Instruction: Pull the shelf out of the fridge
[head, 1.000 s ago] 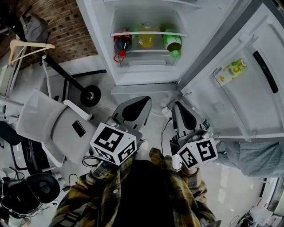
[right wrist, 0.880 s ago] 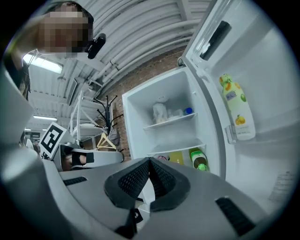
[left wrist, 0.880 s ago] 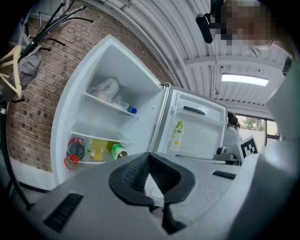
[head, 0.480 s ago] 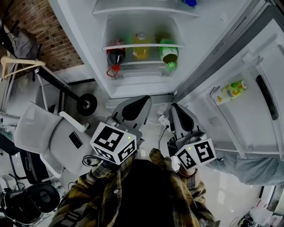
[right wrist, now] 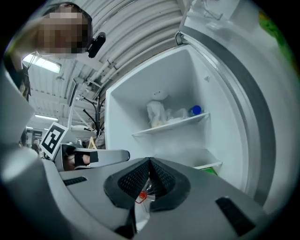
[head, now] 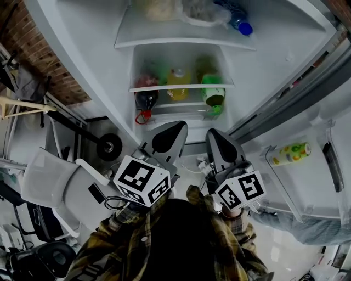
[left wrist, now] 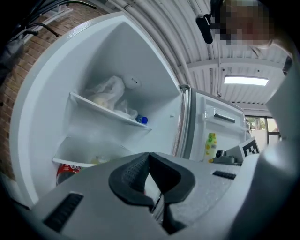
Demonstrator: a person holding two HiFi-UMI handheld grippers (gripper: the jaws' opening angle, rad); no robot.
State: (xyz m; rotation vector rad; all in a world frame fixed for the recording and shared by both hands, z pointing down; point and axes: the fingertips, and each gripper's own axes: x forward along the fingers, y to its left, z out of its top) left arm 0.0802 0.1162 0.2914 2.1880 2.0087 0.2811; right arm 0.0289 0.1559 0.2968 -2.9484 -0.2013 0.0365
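1. left gripper [left wrist: 150,157]: the black ribbed pads meet at the tips. the jaws are closed, with nothing between them and nothing touched.
2. right gripper [right wrist: 150,161]: the jaws are also closed, tip to tip. a small red ring [right wrist: 140,196] with a bit of clear plastic shows in the gap below the tips. i cannot tell whether it sits between the pads or beyond them.
3. both grippers point level into the white open fridge [head: 82,60]. they are side by side and close together, apart from its shelves, with yellow plaid sleeves [head: 126,241] behind them.
4. the white upper shelf [head: 164,43] sits in place in the fridge, bearing pale bags [head: 164,8] and a blue-capped bottle [head: 244,27].
5. the pale-edged lower shelf [head: 159,88] is also in place. at its level are a dark cola bottle [head: 147,100], a yellow bottle [head: 178,93] and a green bottle [head: 213,96].
6. only the head view shows all three bottles, the brick wall [head: 33,49] and the white chair [head: 60,181].
7. the left gripper view shows the open white fridge door [left wrist: 225,136] with a yellow-green bottle [left wrist: 211,145] in its rack.
8. the right gripper view shows the left gripper to its left.
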